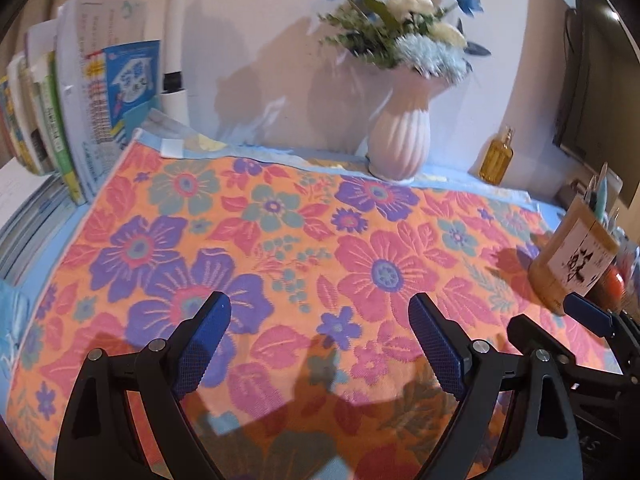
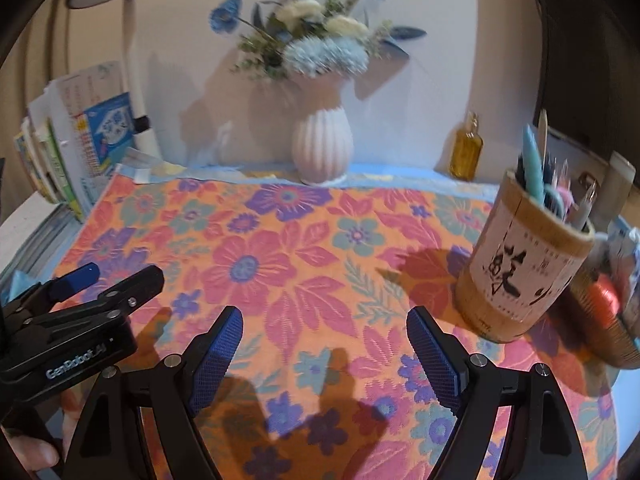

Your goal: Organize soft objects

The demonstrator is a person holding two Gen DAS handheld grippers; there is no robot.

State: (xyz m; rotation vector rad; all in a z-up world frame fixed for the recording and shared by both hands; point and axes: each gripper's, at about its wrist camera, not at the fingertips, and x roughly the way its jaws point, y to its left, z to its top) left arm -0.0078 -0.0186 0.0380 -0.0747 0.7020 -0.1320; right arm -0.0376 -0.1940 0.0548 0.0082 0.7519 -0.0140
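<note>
An orange towel (image 1: 304, 240) with pink, purple and teal flowers lies spread flat over the table, also filling the right wrist view (image 2: 304, 264). My left gripper (image 1: 320, 312) hovers above its near half, jaws wide apart with nothing between them. My right gripper (image 2: 324, 320) hangs over the towel a little to the right, jaws likewise apart and empty. Each gripper shows in the other's view: the right one (image 1: 588, 316) at the right edge, the left one (image 2: 92, 280) at the left edge, with a hand behind it.
A white ribbed vase (image 1: 400, 140) of blue and white flowers stands at the back edge. Beside it is a small amber bottle (image 1: 496, 160). A bamboo pen holder (image 2: 524, 272) sits on the towel's right side. Upright books (image 1: 80, 120) and a white lamp (image 2: 136, 80) stand at the left.
</note>
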